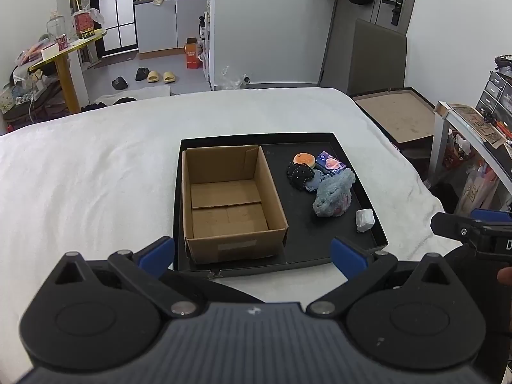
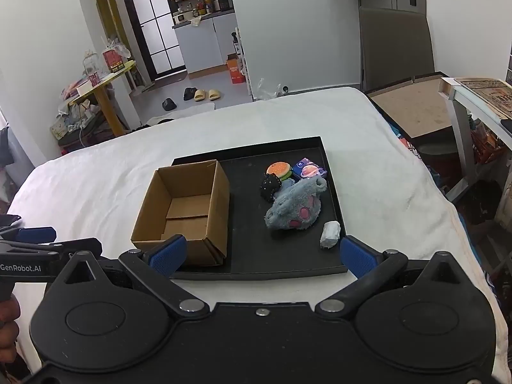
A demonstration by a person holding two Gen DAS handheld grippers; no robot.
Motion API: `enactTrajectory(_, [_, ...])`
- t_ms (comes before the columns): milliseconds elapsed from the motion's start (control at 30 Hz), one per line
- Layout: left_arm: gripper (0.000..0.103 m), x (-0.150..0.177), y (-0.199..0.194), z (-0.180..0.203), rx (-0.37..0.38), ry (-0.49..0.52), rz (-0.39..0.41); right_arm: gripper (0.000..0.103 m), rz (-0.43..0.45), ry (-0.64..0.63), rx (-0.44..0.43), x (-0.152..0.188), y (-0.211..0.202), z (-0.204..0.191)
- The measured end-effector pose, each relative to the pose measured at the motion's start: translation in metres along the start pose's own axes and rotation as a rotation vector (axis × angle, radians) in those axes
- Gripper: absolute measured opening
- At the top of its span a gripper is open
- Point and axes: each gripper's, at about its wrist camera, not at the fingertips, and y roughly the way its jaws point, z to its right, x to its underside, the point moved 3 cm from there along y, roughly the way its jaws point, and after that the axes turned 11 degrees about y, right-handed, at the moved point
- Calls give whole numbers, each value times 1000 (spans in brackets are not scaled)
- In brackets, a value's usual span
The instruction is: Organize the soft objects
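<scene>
Currently, view by view:

Left wrist view:
- left claw: released, blue pads spread wide, nothing between them; hangs over the near edge of the tray
- black tray: lies on the white bed
- cardboard box: open top, empty, fills the tray's left half
- soft objects: clustered in the tray's right half, outside the box
- grey-blue plush: biggest piece, middle of the cluster
- black spotted toy: just left of the plush, touching it
- burger toy: behind the black toy
- purple packet: far right corner, beside the burger
- white wad: alone, near the tray's right wall
- right claw: only its tip shows at the right edge

Right wrist view:
- right claw: released, pads wide apart, empty; near tray edge below it
- cardboard box: left, empty
- plush: pink paw pads face up
- white wad: nearest the right pad, not touched
- left claw: at the left edge, a hand below it
</scene>
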Motion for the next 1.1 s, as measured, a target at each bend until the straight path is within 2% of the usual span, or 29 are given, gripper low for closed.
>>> enactTrajectory(200, [103, -1, 2, -3, 21, -19, 13, 103, 1, -10, 11, 0, -1, -4])
enactTrajectory(467, [103, 1, -3, -6, -5, -9, 13, 103, -5, 1, -6, 1, 0, -3])
enactTrajectory(1100, [103, 5, -3, -7, -14, -25, 10, 103, 4, 5, 0, 3, 0, -2])
